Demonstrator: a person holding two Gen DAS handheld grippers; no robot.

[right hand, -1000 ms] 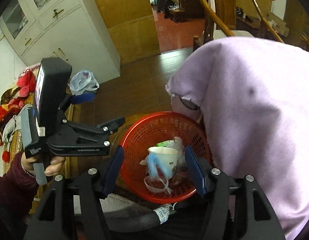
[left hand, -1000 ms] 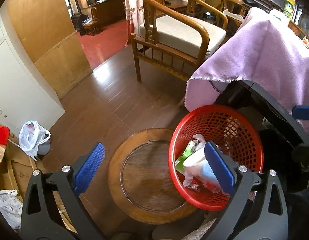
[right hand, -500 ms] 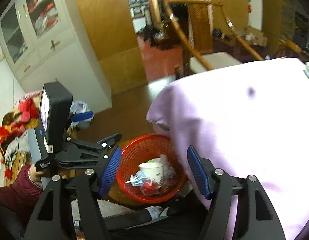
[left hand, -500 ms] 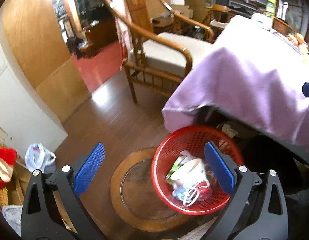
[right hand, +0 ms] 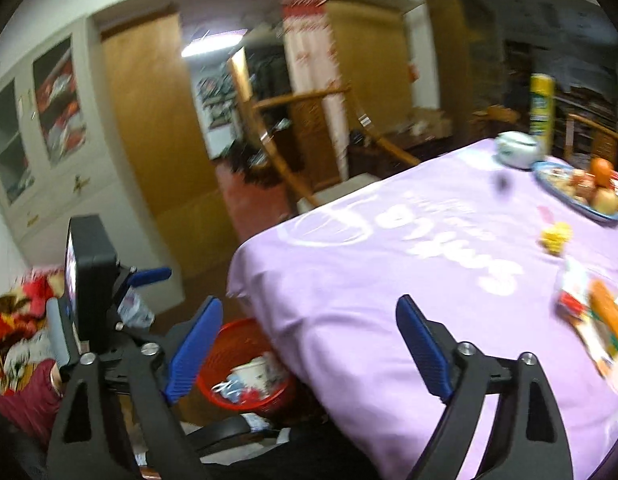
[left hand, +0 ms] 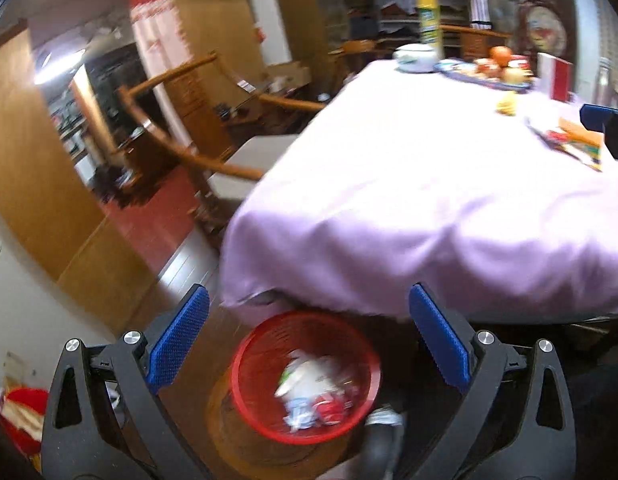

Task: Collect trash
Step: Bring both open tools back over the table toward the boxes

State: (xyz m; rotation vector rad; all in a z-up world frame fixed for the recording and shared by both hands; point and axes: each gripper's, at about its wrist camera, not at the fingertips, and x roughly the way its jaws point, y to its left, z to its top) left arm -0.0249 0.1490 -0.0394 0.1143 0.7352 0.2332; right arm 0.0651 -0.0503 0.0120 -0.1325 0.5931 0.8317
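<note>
A red mesh basket [left hand: 269, 420] stands on the floor beside the table, holding a paper cup and wrappers; it also shows in the right wrist view [right hand: 225, 336]. My left gripper [left hand: 309, 340] is open and empty, high above the basket. My right gripper [right hand: 309, 348] is open and empty, over the table's near edge. On the purple tablecloth [left hand: 409, 184] lie a yellow crumpled scrap [right hand: 556, 238] and colourful wrappers [right hand: 601, 320]. The left gripper's body [right hand: 89, 280] shows at the left of the right wrist view.
A fruit plate [right hand: 581, 192], a white lidded bowl [right hand: 517, 148] and a yellow canister [right hand: 542, 102] stand at the table's far side. A wooden armchair [left hand: 213, 160] stands behind the table. A round wooden stool [left hand: 229, 440] lies under the basket. White cabinets [right hand: 41, 132] line the left wall.
Both grippers have risen from just above the basket to table height. The tabletop and its items have come into view; the basket now looks smaller and lower.
</note>
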